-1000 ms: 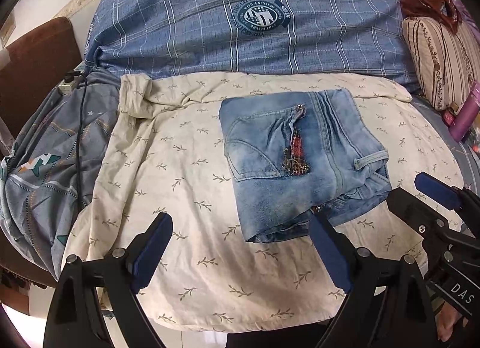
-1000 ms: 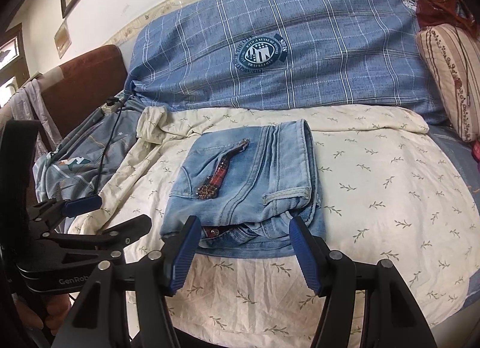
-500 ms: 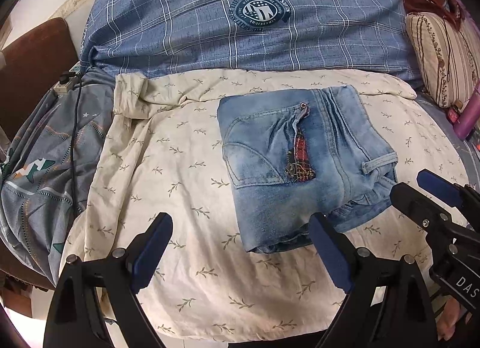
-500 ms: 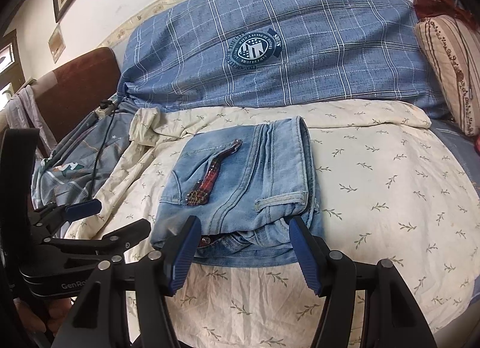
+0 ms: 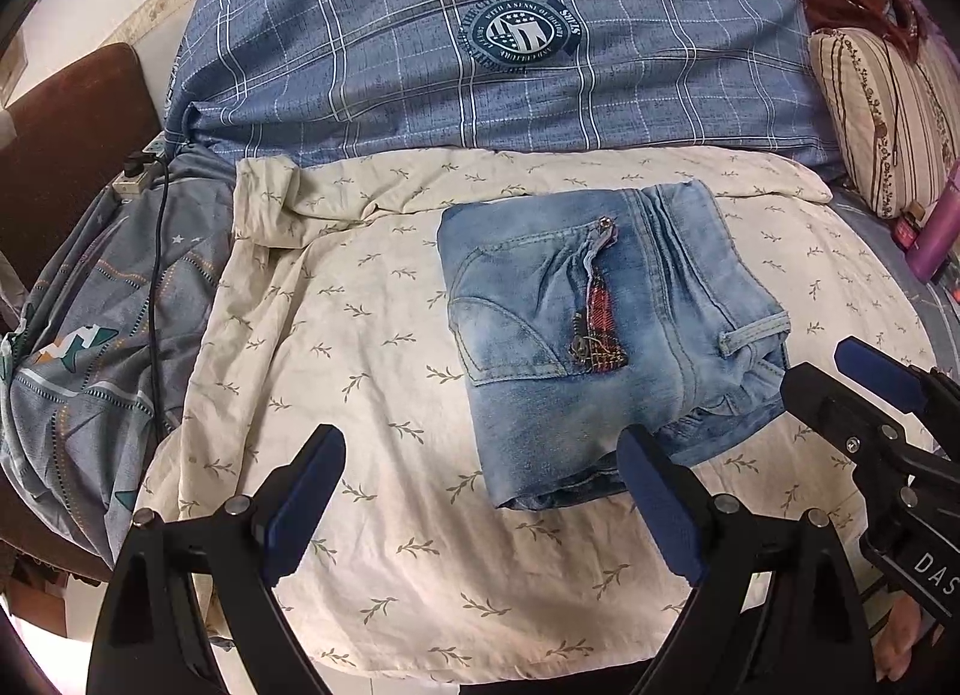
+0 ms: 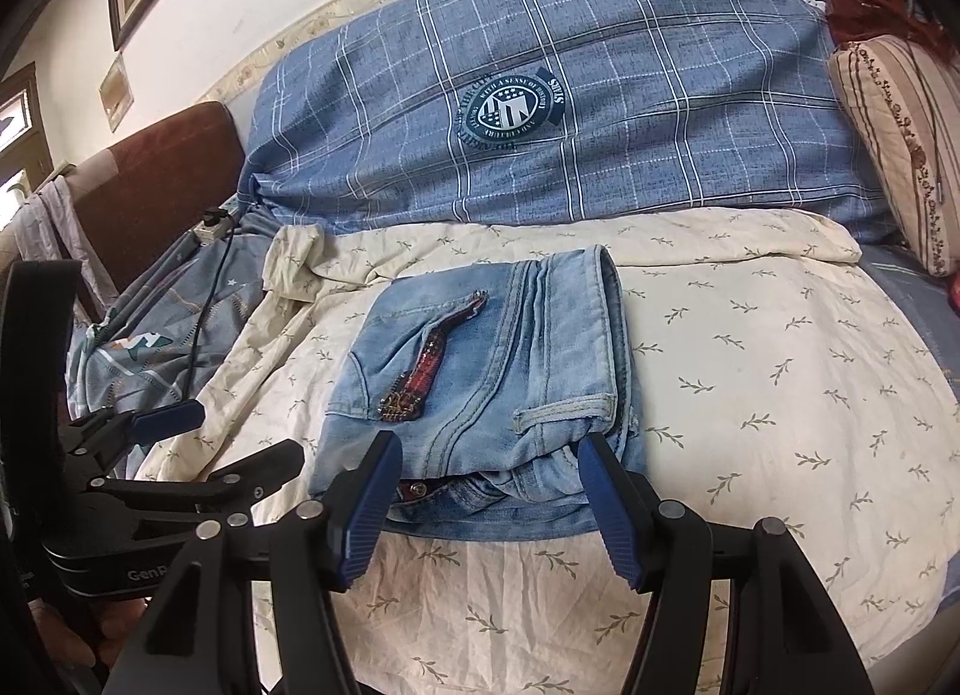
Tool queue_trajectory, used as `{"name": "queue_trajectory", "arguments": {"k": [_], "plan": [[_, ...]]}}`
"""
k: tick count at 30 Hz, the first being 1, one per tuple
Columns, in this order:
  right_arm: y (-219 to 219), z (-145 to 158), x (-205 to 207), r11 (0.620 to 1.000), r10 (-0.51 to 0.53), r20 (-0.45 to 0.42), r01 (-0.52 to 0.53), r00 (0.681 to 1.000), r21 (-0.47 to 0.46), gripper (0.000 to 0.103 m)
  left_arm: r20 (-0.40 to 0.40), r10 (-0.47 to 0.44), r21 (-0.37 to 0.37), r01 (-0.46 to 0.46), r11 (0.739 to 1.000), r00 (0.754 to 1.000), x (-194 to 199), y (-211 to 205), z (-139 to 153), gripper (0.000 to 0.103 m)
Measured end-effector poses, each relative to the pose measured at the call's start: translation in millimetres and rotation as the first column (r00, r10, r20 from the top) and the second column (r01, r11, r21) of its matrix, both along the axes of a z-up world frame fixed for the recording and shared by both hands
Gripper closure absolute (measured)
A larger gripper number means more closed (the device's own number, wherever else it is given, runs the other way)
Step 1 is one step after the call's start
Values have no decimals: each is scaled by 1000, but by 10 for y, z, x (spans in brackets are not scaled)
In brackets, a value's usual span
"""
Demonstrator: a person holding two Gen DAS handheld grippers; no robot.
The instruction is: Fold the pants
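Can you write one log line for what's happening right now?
stage: folded | light-blue denim pants: compact bundle on cream leaf-print sheet | left hand-held gripper: open | right hand-held gripper: open

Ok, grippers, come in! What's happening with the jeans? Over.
Left gripper open, empty. Right gripper open, empty, jaws at the near edge of the jeans. Jeans folded small on the cream sheet. Nothing in the way.

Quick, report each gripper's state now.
Left gripper: open, holding nothing, beside the folded jeans.
Right gripper: open, holding nothing, jaws either side of the jeans' near edge.
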State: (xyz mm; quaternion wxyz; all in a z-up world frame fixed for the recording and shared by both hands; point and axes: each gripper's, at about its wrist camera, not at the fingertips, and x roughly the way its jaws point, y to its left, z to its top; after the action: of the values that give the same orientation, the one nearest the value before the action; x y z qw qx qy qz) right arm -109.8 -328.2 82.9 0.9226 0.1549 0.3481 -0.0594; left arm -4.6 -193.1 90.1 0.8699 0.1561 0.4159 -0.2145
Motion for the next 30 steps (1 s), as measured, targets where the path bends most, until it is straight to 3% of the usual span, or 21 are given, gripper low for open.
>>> {"name": "queue_trajectory", "arguments": {"k": [30], "plan": [[116, 236, -221, 1000, 3, 45, -2, 999, -22, 38, 49, 7, -29, -5, 1000, 999, -192, 138, 252, 11]]}}
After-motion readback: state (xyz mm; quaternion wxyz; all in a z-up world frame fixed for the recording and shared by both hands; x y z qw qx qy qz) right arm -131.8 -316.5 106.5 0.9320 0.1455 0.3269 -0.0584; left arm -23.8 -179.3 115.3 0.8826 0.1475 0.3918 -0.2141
